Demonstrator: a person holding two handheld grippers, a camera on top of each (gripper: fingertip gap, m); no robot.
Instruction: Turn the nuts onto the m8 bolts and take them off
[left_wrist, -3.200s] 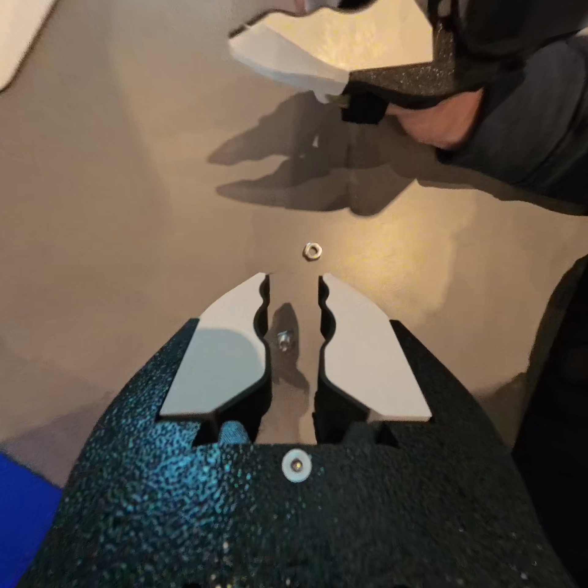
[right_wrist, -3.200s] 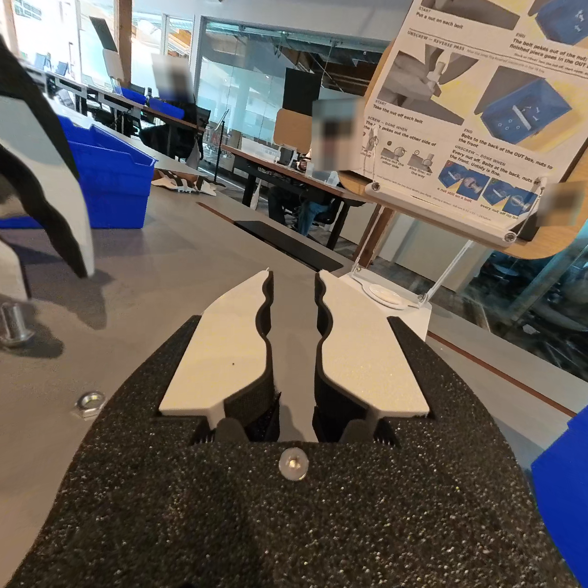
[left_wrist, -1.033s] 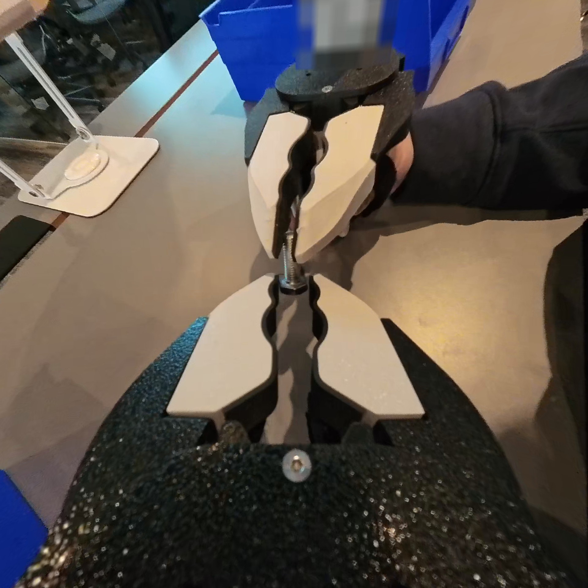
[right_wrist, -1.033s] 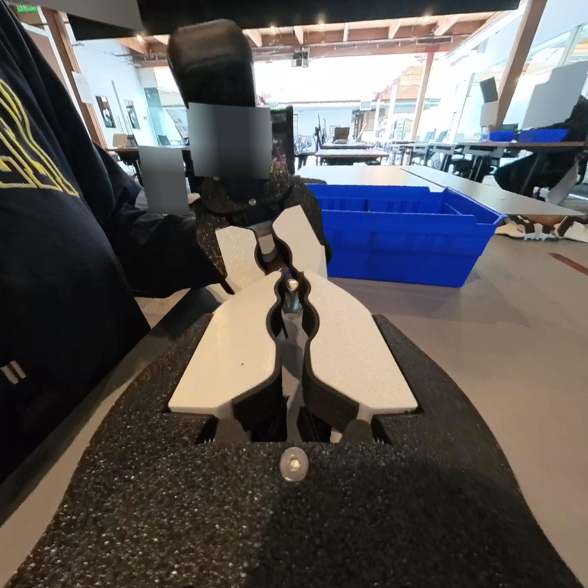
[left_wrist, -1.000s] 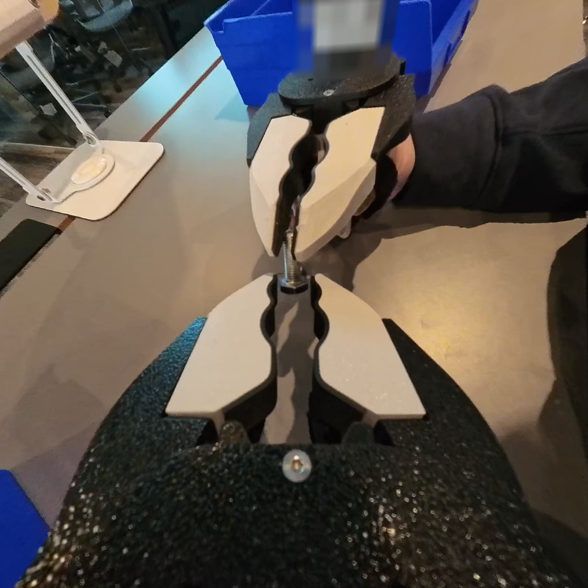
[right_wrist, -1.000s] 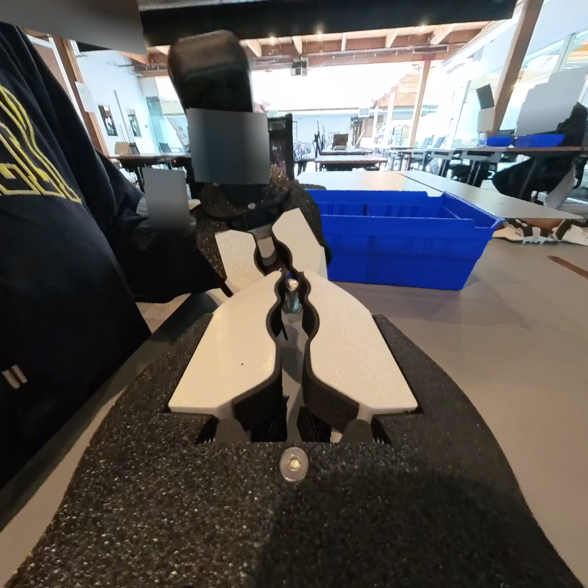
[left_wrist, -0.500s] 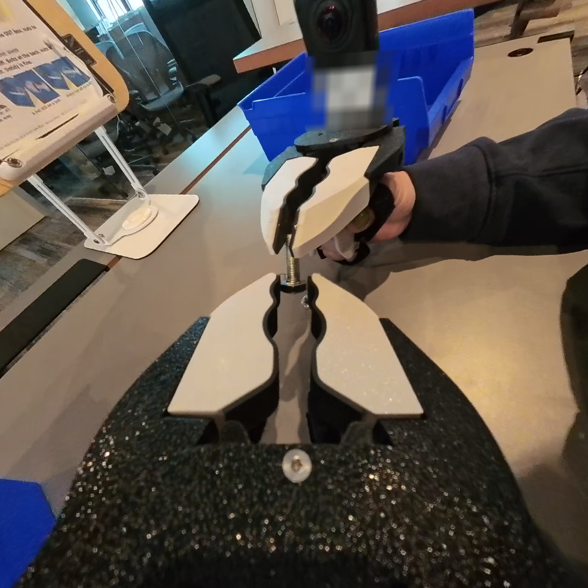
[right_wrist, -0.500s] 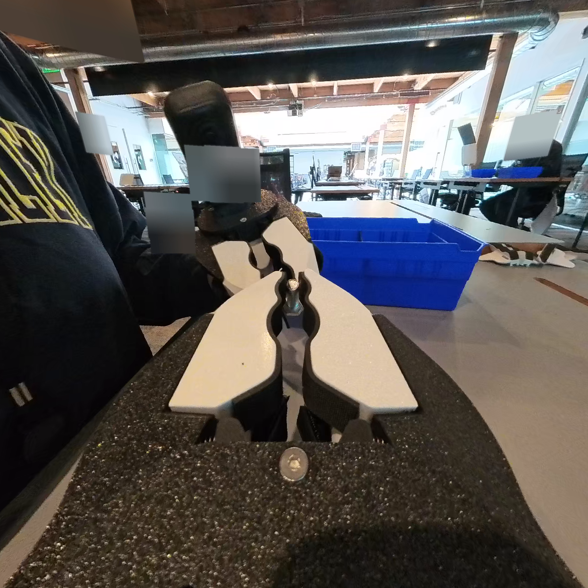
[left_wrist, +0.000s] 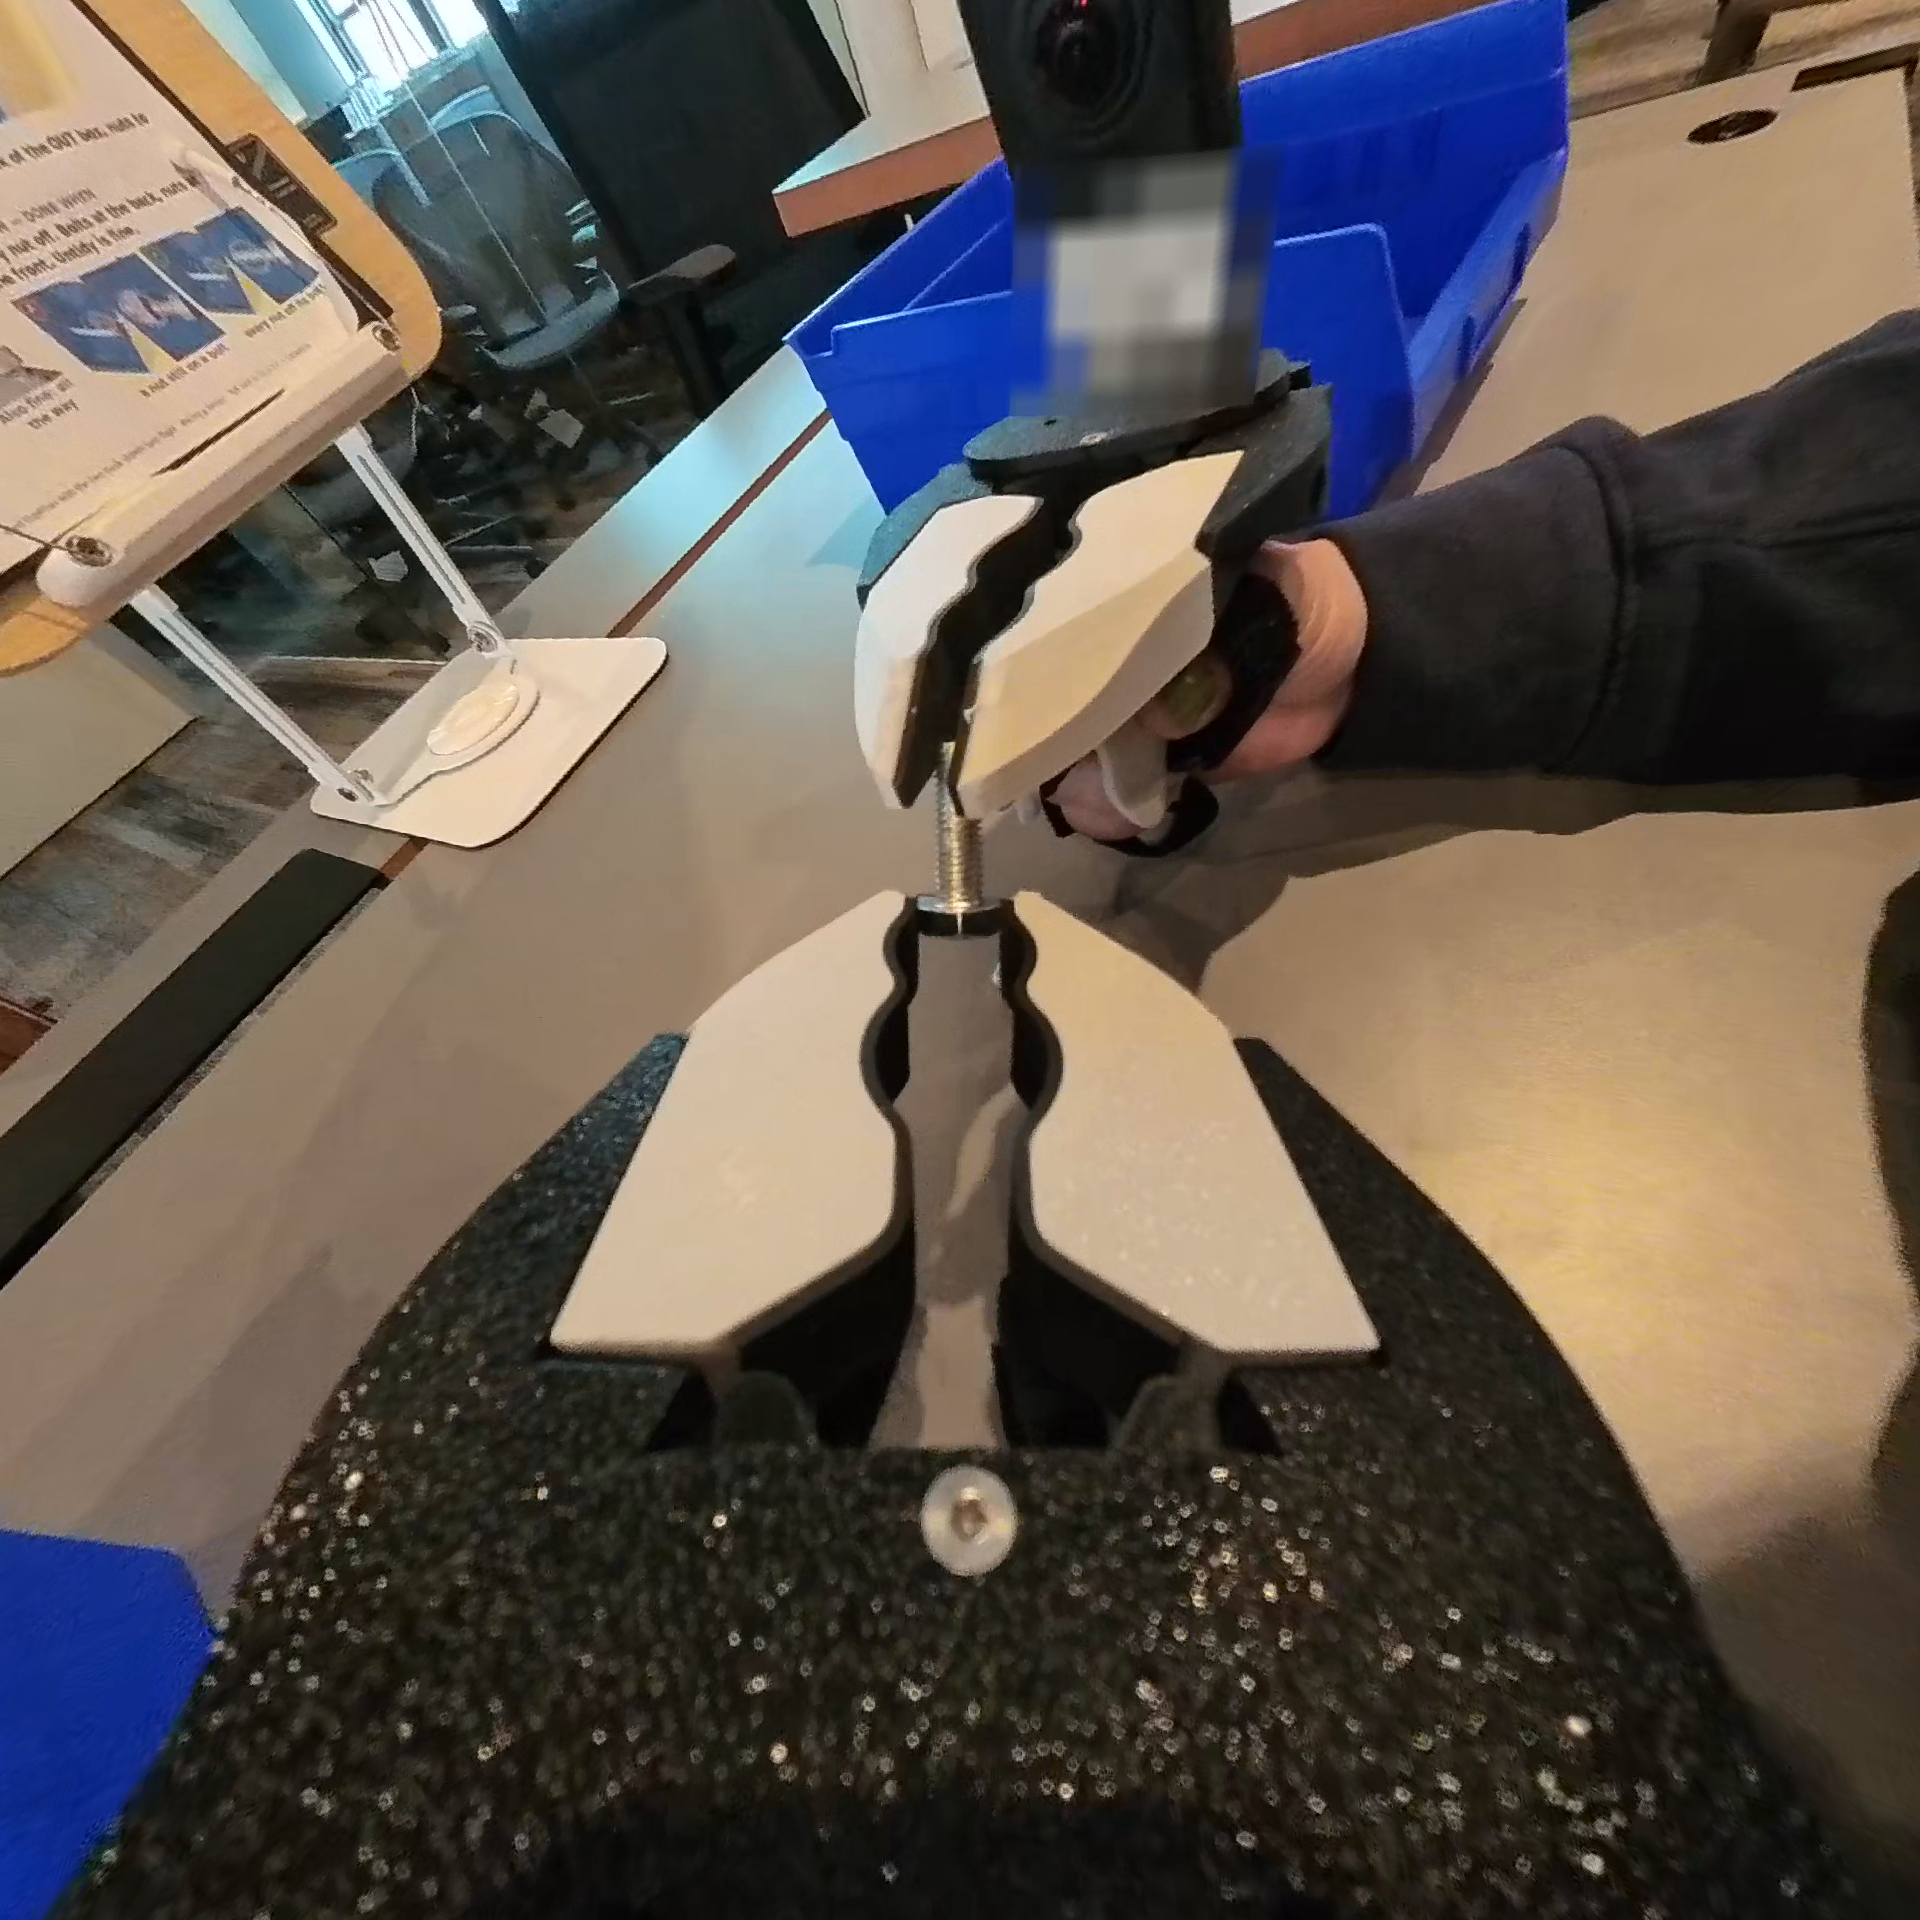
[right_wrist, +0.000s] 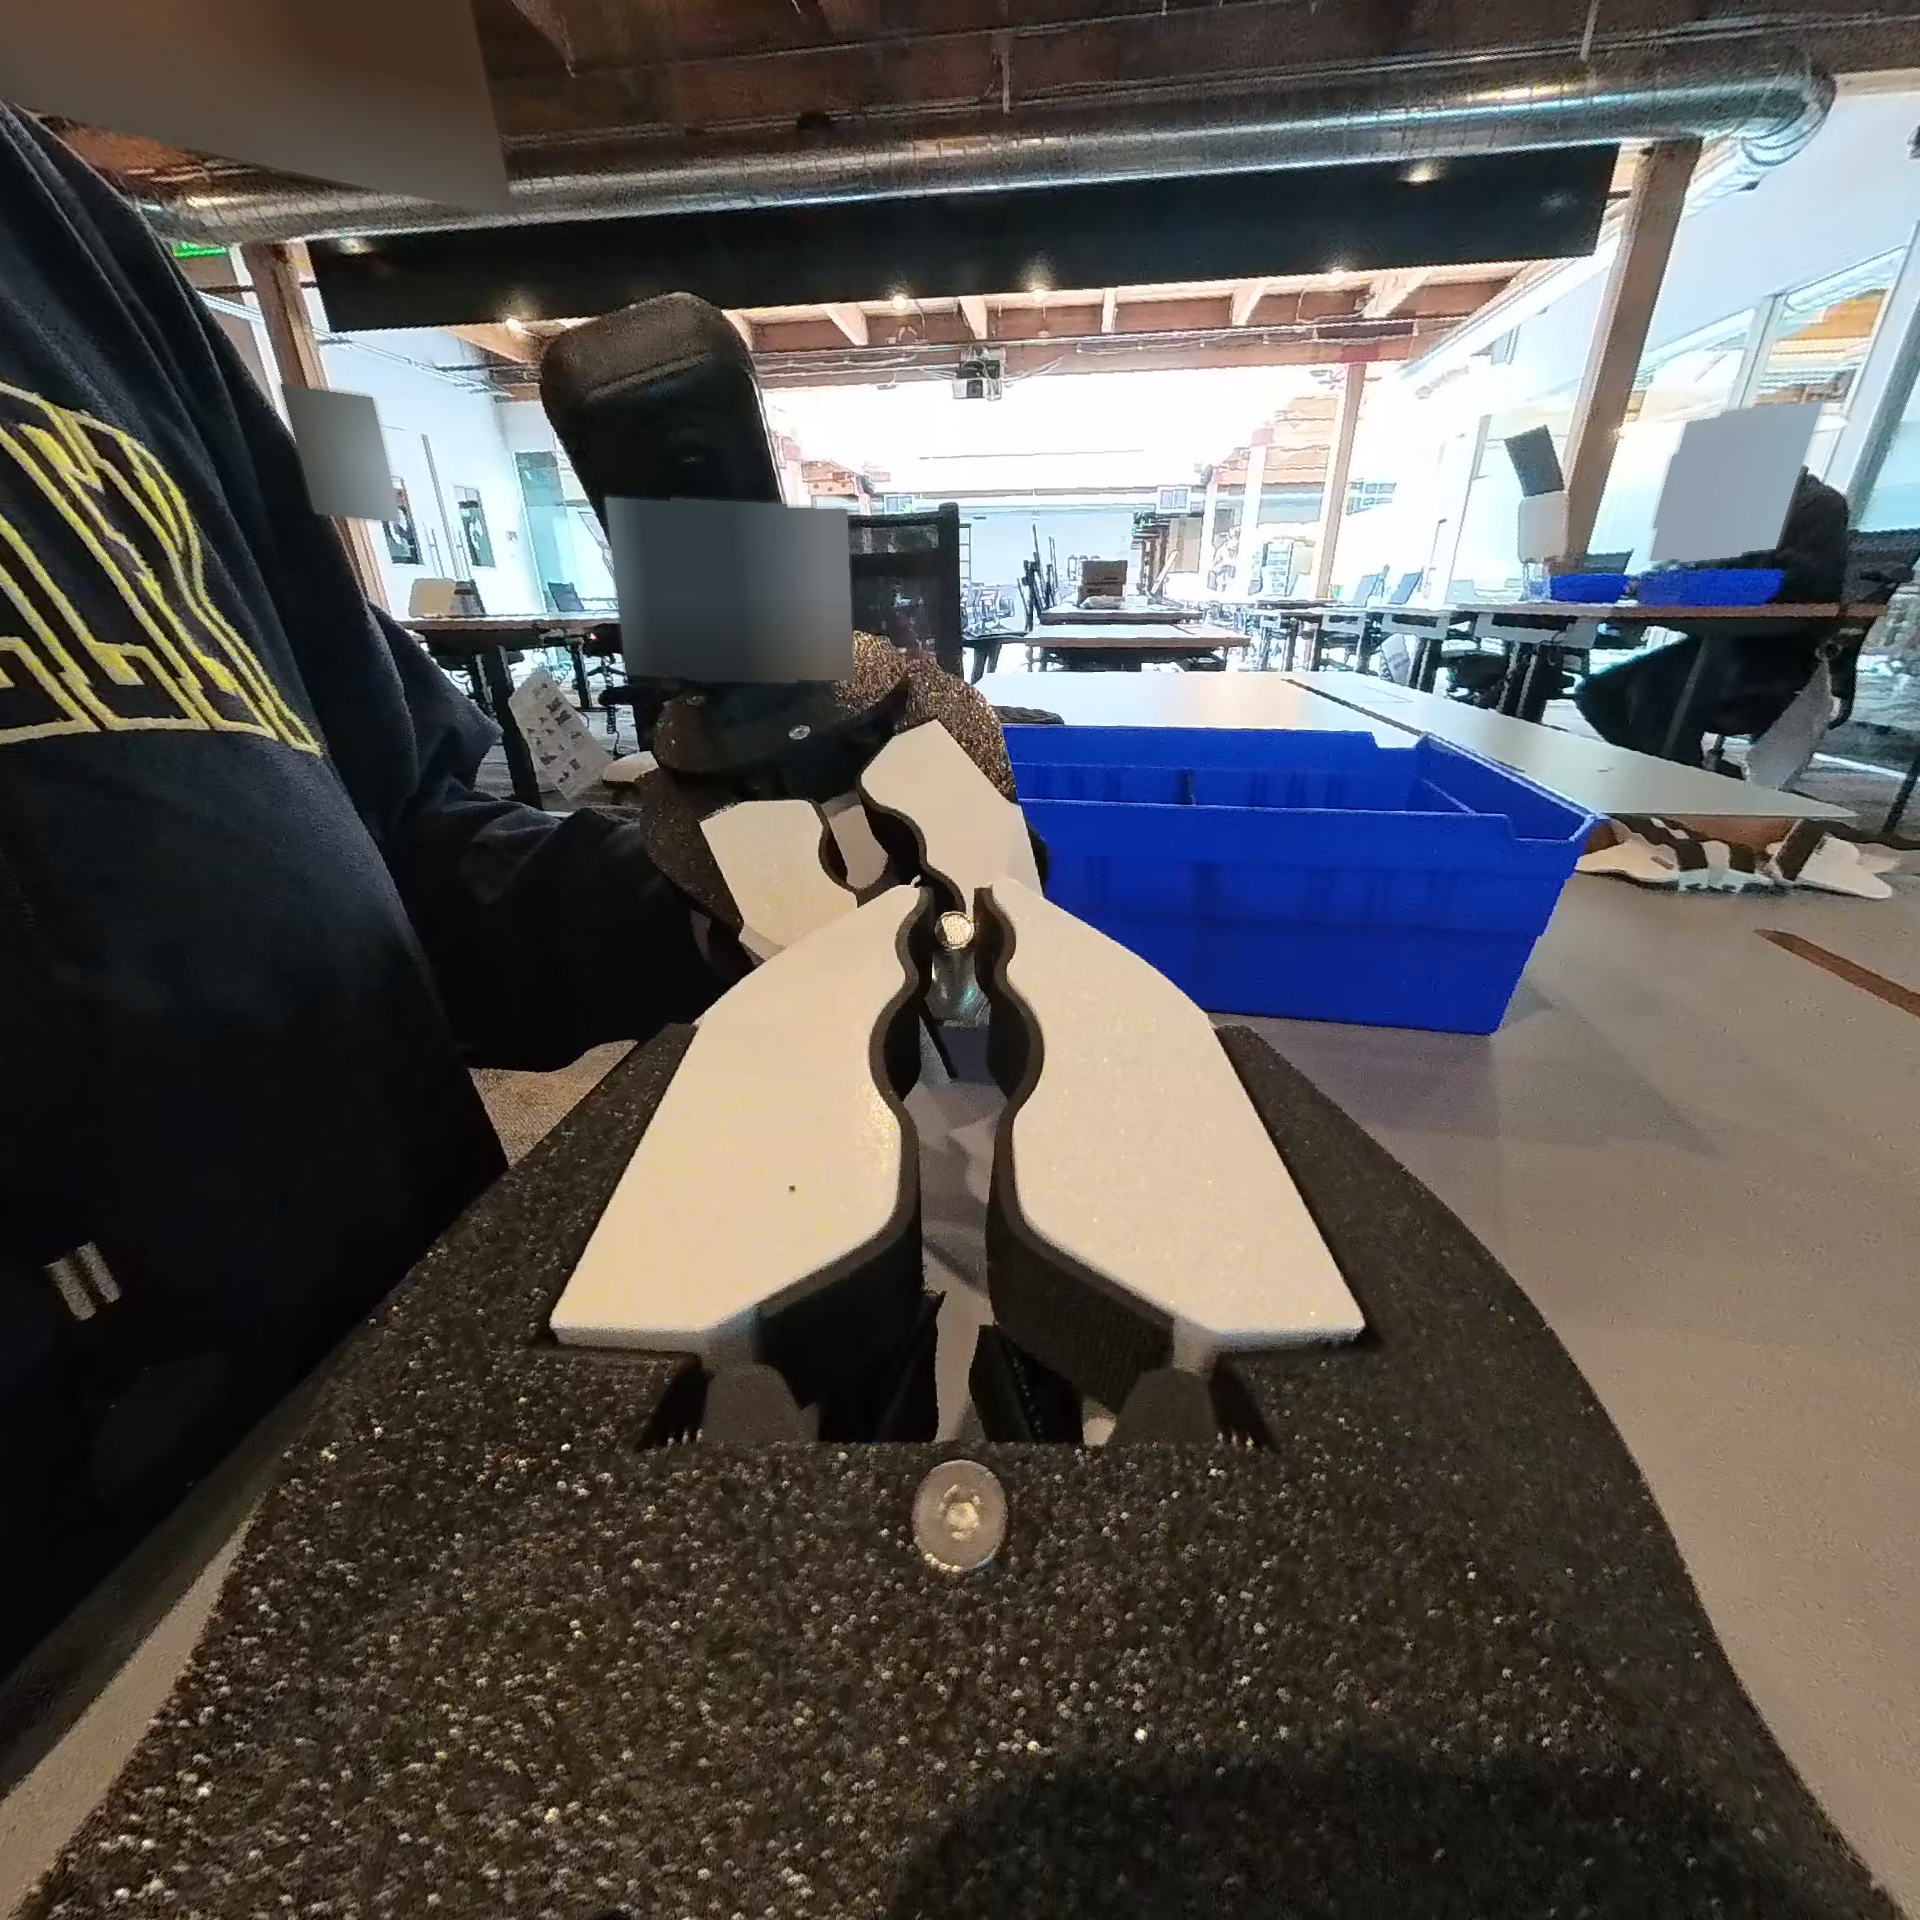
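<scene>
Grey tabletop (left_wrist: 1558, 1091) at centre frame: left fingers (left_wrist: 790, 1091) clamped the nut (left_wrist: 958, 918); right fingers (right_wrist: 1091, 1039) clamped the bolt (left_wrist: 958, 847).

I am at a big grey table (right_wrist: 1662, 1143) in a wide, bright room with wooden beams (right_wrist: 1039, 312) and a shiny pipe (right_wrist: 1143, 114) up on the ceiling. Far off I see rows of desks (right_wrist: 1132, 634) and tall windows (right_wrist: 1818, 353) letting in light. Dark office chairs (left_wrist: 623, 281) stand on the floor past my table.
</scene>
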